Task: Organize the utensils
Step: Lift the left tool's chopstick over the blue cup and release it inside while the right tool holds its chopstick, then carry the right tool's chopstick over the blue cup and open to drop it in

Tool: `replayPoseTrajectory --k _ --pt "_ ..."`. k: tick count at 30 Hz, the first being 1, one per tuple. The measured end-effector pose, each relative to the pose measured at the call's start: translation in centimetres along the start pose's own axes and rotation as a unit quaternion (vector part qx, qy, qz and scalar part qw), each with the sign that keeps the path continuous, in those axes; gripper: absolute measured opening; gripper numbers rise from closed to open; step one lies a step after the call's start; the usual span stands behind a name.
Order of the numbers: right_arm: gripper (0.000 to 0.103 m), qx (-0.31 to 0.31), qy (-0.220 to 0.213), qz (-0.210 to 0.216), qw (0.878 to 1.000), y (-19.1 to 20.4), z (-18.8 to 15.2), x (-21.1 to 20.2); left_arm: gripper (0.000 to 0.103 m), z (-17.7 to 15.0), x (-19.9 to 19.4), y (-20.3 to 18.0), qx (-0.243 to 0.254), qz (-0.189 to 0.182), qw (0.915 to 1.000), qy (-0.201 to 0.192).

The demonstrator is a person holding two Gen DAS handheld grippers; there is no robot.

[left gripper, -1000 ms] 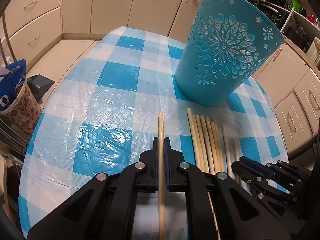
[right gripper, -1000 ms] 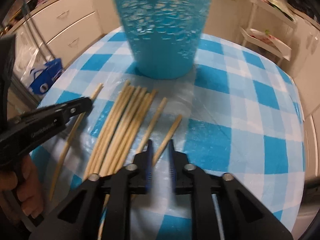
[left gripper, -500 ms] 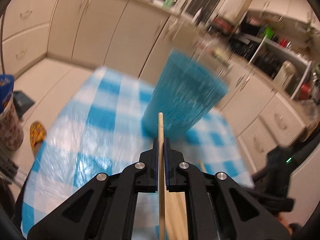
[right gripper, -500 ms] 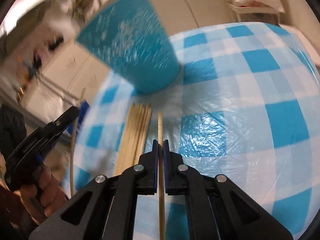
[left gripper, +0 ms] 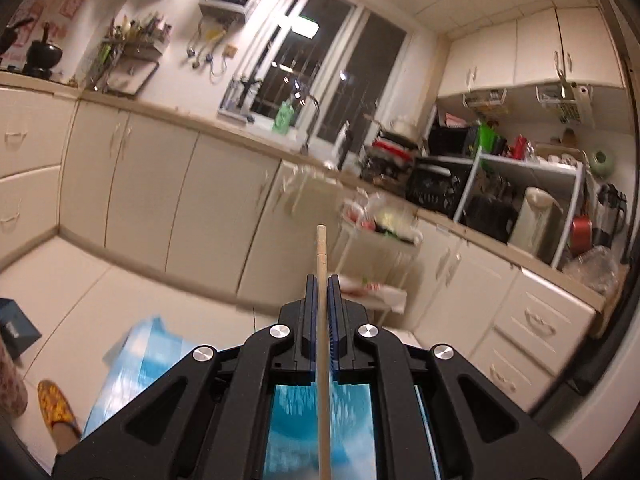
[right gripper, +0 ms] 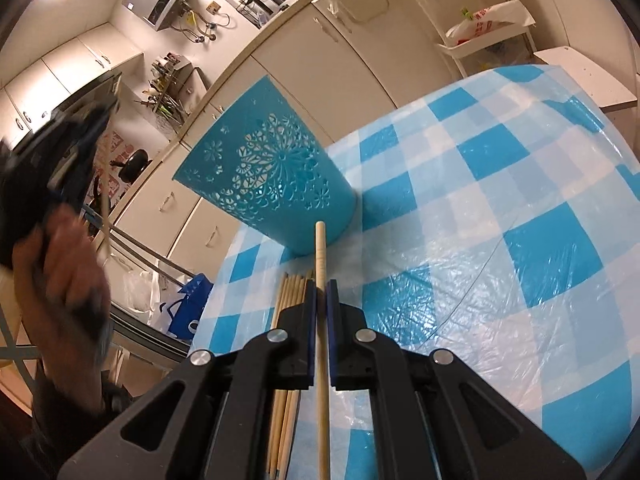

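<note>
My left gripper [left gripper: 321, 280] is shut on one wooden chopstick [left gripper: 321, 252] and is raised high, pointing across the kitchen. The blue cut-out basket [left gripper: 316, 420] shows blurred below its jaws. My right gripper [right gripper: 321, 286] is shut on a second chopstick [right gripper: 320, 248], held above the table and aimed at the basket [right gripper: 272, 172]. Several more chopsticks [right gripper: 290, 292] lie in a bundle on the checked tablecloth [right gripper: 500, 240], just left of the right jaws. In the right wrist view the left gripper [right gripper: 68, 152] appears blurred at the far left, in a person's hand [right gripper: 68, 280].
Cream cabinets [left gripper: 180, 200] run round the room. A white rack trolley [left gripper: 376, 240] with bags stands beyond the table. A blue bag [right gripper: 188, 308] and a yellow slipper [left gripper: 56, 408] sit on the floor to the left. The tablecloth's right half is bare plastic.
The left gripper lifted its chopstick off the table and tilted up to face the kitchen. The right gripper closed on a chopstick, raised it and rolled, so the table now looks tilted.
</note>
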State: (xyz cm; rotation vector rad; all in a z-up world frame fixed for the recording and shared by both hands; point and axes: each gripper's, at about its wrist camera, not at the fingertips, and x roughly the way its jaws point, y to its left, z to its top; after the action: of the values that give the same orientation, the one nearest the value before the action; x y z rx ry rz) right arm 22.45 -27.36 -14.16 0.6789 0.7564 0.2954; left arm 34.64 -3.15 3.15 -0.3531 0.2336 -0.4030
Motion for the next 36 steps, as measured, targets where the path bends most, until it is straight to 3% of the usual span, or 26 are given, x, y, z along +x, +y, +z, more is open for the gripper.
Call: replayPoseTrajectory --k 5,10,21,33,36 --pt "0.006 0.007 -0.006 0.002 1.0 -1.1 0.0 0.4 0.005 1.8 2.8 -0.1 -0.022 0.016 0.9989 -0.038" --pt "0.006 0.016 -0.011 0.001 1.0 -2.1 0.2 0.6 0.005 1.6 5.6 -0.1 -0.011 0.048 0.9972 -0.057" --pt "0.006 0.029 -0.015 0.012 0.999 -2.9 0.4 0.8 0.005 -1.0 8.6 -0.7 0.063 0.102 0.9928 0.005" --pt "0.006 0.034 -0.015 0.015 0.999 -3.2 0.4 0.7 0.006 -4.7 8.4 0.2 0.072 0.121 0.9878 0.066" --pt "0.006 0.038 -0.016 0.019 0.999 -3.3 0.4 0.6 0.022 -5.0 7.8 0.7 0.066 0.13 0.9858 0.083"
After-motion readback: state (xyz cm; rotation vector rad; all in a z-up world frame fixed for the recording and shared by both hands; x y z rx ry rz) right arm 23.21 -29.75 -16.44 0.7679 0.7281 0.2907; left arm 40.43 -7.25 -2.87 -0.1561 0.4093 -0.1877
